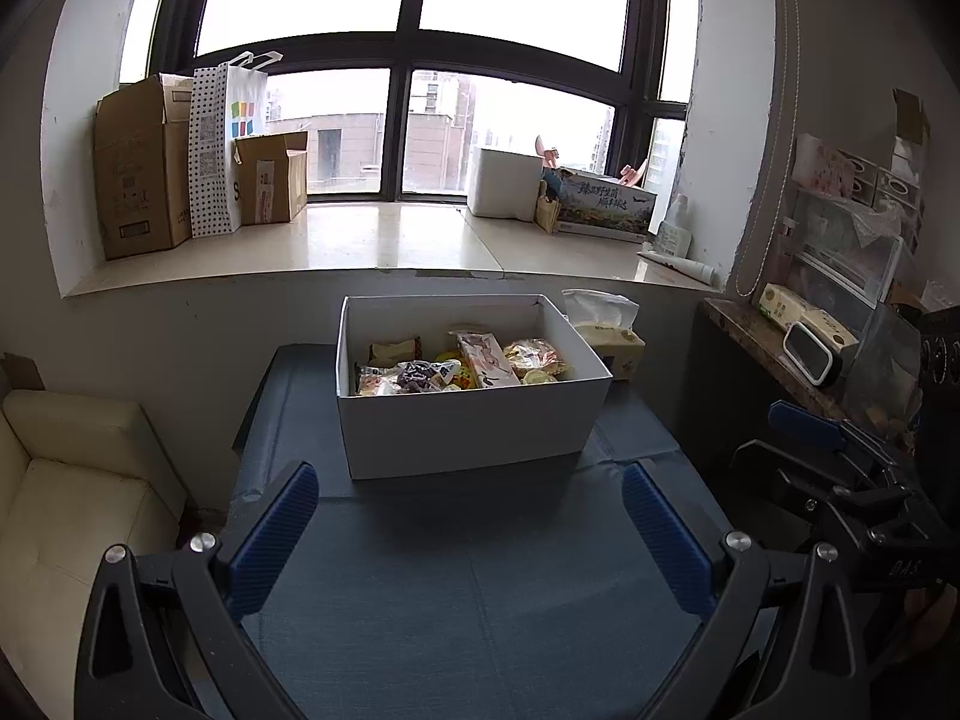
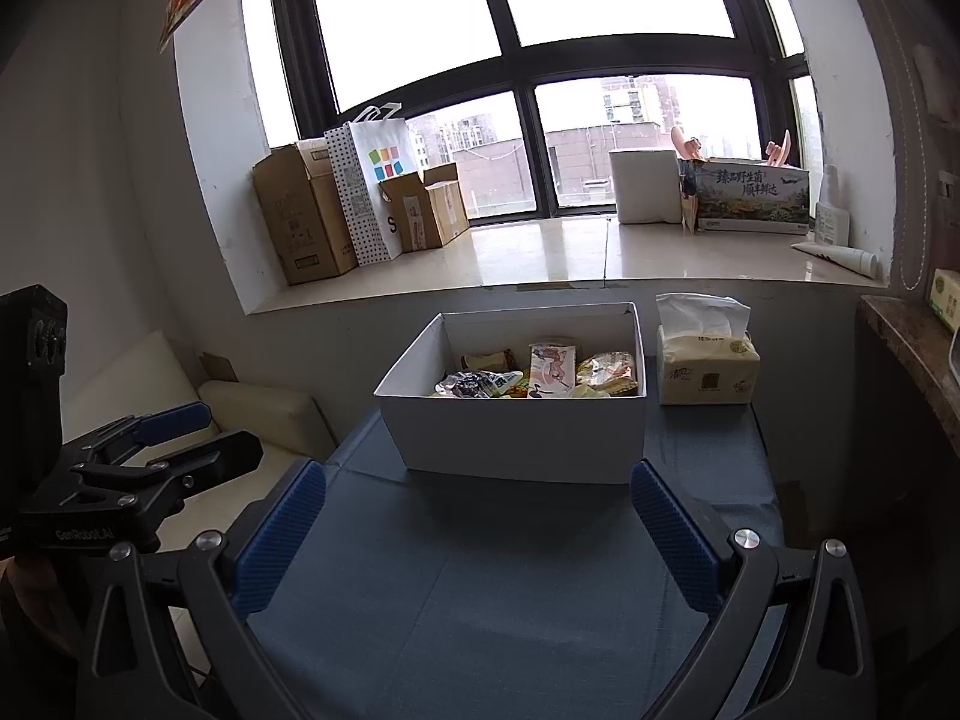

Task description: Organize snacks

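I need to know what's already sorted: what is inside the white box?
The white box holds wrapped snacks: a pink-and-white packet, a dark purple one, a clear pack of round biscuits and yellow pieces. Whatever lies beneath that top layer is covered.

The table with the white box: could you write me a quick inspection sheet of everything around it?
Surface: table under a blue cloth, bare in front of the box.
Job's things: open white box holding wrapped snacks; none lie outside it.
Clutter: tissue pack beside the box.
Grippers: left hand-held gripper open, empty; right hand-held gripper open, empty; both short of the box.
Cables: nothing seen.
Surroundings: windowsill with cardboard boxes, dotted paper bag, printed carton; cream sofa; side shelf.
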`<state>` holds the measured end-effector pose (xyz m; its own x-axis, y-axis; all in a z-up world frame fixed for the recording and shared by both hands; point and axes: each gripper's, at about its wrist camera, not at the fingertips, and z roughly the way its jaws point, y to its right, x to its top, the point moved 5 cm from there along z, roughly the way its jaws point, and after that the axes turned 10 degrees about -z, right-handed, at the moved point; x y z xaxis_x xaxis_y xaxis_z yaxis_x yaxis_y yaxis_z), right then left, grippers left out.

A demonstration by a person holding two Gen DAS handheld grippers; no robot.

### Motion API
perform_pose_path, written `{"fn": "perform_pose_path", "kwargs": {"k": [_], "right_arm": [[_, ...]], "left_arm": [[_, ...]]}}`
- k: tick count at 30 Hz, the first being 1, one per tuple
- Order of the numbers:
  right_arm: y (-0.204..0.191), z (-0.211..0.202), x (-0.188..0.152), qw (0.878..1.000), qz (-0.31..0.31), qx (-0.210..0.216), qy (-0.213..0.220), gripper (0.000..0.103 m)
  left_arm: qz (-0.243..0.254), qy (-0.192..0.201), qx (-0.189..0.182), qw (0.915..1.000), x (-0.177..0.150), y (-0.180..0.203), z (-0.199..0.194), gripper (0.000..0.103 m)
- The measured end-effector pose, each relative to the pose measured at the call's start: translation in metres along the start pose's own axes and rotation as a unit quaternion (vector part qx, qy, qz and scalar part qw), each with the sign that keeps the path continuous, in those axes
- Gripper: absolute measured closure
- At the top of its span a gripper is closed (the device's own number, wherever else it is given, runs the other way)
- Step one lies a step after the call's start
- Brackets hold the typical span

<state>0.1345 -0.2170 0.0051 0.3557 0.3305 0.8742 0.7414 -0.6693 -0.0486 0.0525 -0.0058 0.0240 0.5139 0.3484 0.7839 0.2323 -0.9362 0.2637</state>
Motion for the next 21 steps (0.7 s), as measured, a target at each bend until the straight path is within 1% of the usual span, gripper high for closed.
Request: {"fn": "perform_pose_path", "kwargs": {"k": [21], "right_arm": [[-0.005, 0.0001, -0.0005, 1.0, -0.005, 0.008, 0.001, 0.0]], "left_arm": [[-0.002, 0.001, 0.004, 1.0, -0.0009, -0.0004, 0.0004, 0.0]]}}
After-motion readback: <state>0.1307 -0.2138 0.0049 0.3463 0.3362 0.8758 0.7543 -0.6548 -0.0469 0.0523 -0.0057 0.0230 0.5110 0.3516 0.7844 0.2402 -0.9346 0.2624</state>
